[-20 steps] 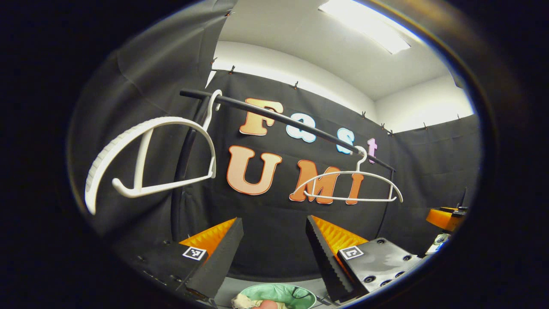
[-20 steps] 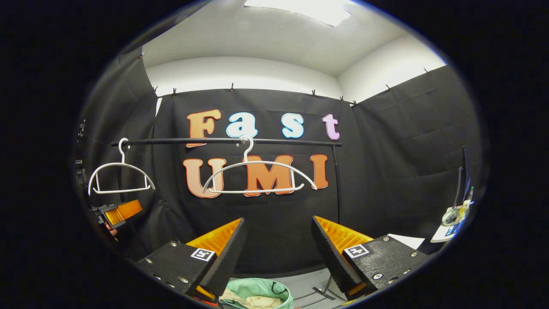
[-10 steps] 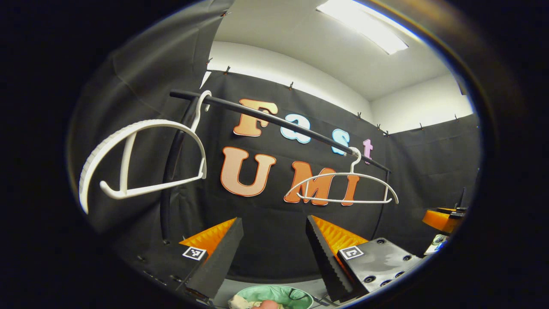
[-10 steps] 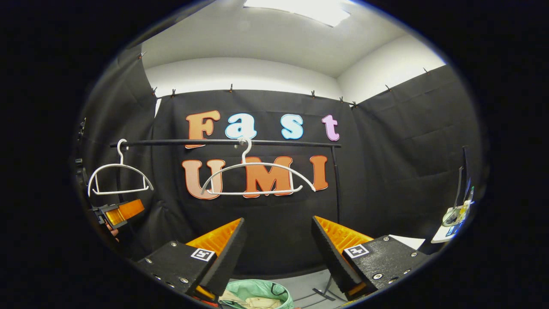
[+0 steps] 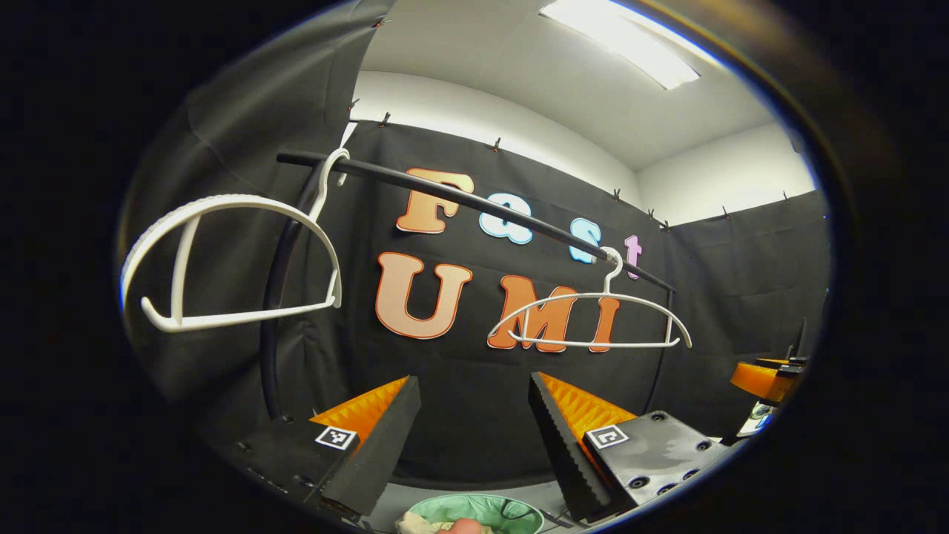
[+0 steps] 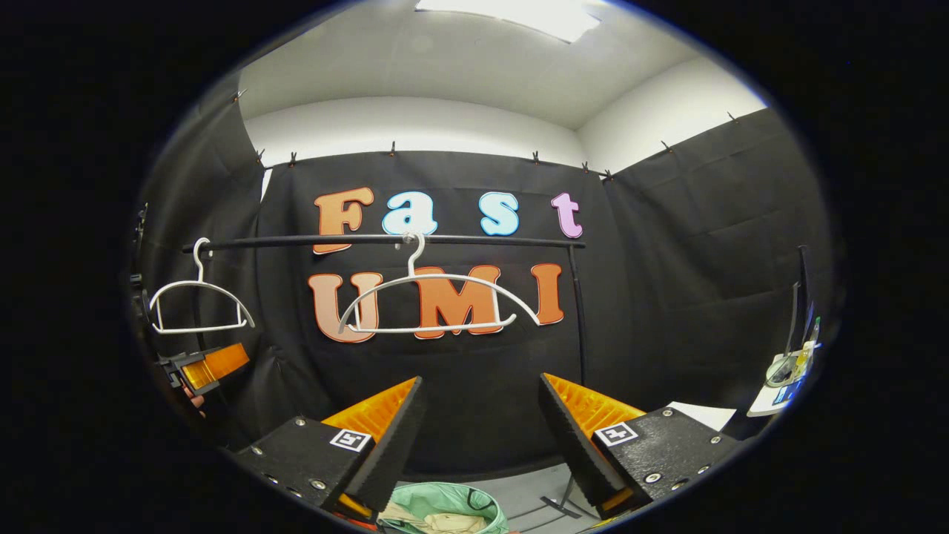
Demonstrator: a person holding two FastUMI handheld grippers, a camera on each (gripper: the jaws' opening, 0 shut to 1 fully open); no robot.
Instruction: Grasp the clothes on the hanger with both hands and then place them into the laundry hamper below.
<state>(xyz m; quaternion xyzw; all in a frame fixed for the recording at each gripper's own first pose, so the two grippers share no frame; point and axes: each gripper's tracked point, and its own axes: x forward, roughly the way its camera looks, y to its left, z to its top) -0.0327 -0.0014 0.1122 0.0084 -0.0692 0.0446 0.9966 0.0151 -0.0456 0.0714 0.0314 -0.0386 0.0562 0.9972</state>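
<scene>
Hangers were found bare: two white hangers on the black rail [image 6: 474,239], one near the frame centre [image 6: 437,300] and one at mid left [image 6: 199,300] in the right gripper view, neither carrying a garment. We located the clothes [image 6: 426,519] at the bottom edge of that view, lying pale and crumpled inside the green laundry hamper [image 6: 474,498]. In the left gripper view the hamper [image 5: 489,510] likewise sat at the bottom edge.

The left gripper [image 5: 471,419] had its fingers spread wide with nothing between them; the right gripper [image 6: 480,419] was likewise spread and empty. The left gripper also appeared at the lower left of the right gripper view [image 6: 204,368].

Against the earlier pictures, we noted that the rail and hangers had drifted slightly left and upward in the left gripper view; the right gripper view had barely altered. We judged both grippers to be easing away after release and the task essentially complete.
</scene>
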